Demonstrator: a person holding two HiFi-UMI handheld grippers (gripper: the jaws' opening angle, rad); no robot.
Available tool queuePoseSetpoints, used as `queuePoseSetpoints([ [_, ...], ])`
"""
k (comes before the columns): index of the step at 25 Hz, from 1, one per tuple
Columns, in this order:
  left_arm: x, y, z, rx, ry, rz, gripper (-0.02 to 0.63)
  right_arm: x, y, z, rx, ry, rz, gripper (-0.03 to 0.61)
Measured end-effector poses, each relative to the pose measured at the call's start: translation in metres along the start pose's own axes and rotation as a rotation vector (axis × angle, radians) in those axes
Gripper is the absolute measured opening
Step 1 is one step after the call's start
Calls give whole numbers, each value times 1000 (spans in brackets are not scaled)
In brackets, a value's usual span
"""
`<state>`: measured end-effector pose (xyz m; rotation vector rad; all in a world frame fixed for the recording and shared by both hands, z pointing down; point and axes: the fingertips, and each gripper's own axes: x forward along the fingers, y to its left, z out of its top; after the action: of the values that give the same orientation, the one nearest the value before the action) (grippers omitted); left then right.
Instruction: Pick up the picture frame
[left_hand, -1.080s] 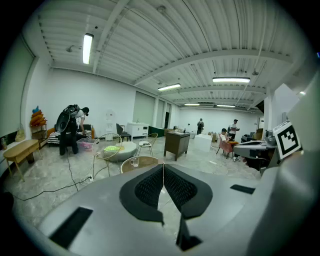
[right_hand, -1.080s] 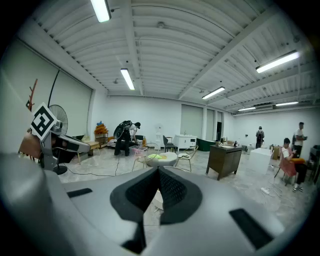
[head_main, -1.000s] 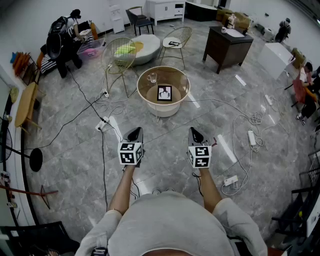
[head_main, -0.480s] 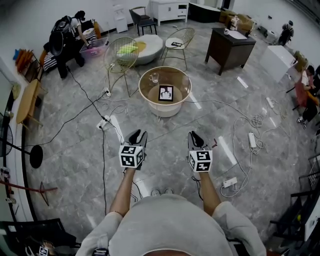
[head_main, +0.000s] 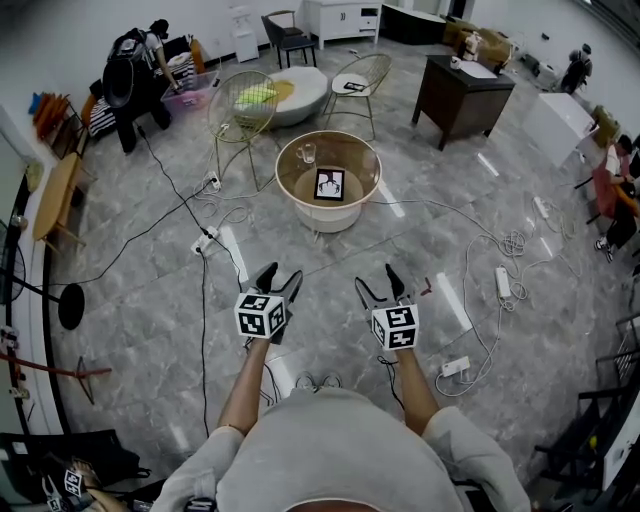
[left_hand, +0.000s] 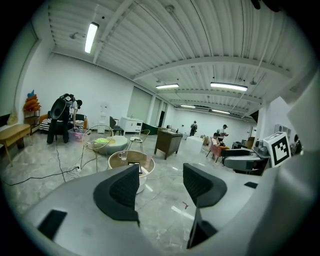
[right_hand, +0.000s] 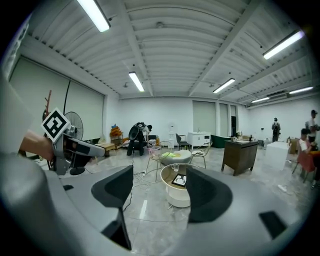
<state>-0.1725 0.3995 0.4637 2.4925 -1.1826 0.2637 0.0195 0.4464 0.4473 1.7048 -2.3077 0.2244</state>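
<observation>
Faintly, picture frame (head_main: 329, 184), detail unclear; left tool (head_main: 280, 276) newly spread, right tool (head_main: 377, 280) spread.

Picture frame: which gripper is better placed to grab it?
Probably right: right gripper and left gripper are both open, empty, far from the picture frame; the left's jaws have just been opening. The right gripper view shows the frame lined up between its jaws; the left gripper view shows it behind one jaw.
</observation>
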Motion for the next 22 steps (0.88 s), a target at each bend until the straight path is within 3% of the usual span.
queuePoseSetpoints([
  [11, 12, -9, -9, -3, 14, 26, 253, 4, -21, -6, -5, 2, 0, 305],
  [22, 46, 14, -1, -3, 7, 27, 253, 43, -33, 5, -27, -10, 2, 291],
])
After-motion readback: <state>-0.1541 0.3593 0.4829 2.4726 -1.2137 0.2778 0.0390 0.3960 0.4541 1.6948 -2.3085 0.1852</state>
